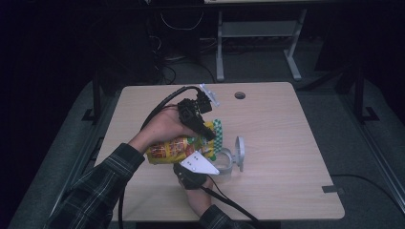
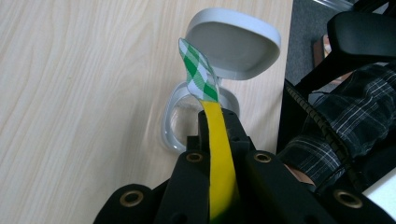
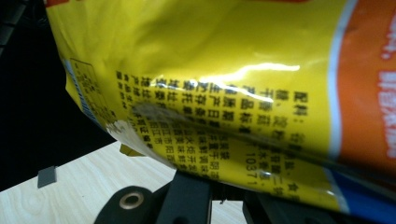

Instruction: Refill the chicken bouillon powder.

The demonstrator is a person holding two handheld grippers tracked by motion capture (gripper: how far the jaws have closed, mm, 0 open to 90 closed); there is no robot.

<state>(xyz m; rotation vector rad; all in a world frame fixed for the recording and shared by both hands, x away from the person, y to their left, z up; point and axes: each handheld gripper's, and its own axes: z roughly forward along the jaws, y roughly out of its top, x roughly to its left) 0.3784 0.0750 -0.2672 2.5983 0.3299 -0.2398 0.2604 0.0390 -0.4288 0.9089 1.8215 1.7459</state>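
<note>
Black jaws of the left gripper [image 2: 219,140] are clamped on the yellow top edge of a crinkly yellow-and-orange foil snack bag [image 1: 174,149], whose green-checked corner hangs over a clear plastic container with its grey lid flipped open [image 2: 233,44]. Lower down, the right gripper [image 3: 224,186] is closed on the bag's bottom, holding it above the light wooden table [image 1: 286,124].

This looks like a lab or test room, dim all round. A plain light-wood table [image 1: 286,143] with a cable hole [image 1: 239,95] at its twelve o'clock edge stands on grey floor. Beyond it, at twelve o'clock, a grey metal desk frame [image 1: 258,43] rises, with loose cables [image 1: 176,57] at eleven o'clock.
</note>
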